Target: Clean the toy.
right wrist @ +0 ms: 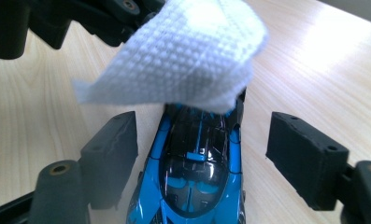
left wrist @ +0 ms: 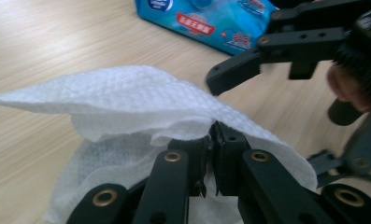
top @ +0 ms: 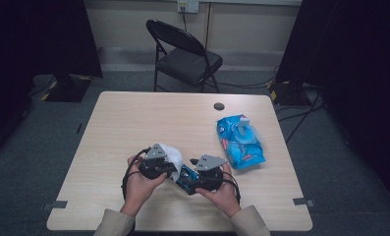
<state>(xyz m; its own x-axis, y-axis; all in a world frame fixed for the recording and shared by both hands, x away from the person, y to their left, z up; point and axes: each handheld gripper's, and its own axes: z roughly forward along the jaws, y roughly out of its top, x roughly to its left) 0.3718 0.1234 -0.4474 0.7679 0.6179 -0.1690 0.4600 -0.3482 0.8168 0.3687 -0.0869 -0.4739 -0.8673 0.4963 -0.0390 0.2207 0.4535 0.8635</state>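
On the wooden worktop [top: 133, 123] there is one white wet wipe [left wrist: 141, 100], one blue toy car [right wrist: 195, 163] and one blue pack of wipes [top: 240, 141], which lies well to the right of the hands. The left gripper [left wrist: 210, 140] has its fingers clamped together on the wipe, which hangs over the far end of the car. The right gripper [right wrist: 202, 154] has its fingers standing apart on either side of the car, with a gap showing between each pad and the car's body, at the near middle of the worktop.
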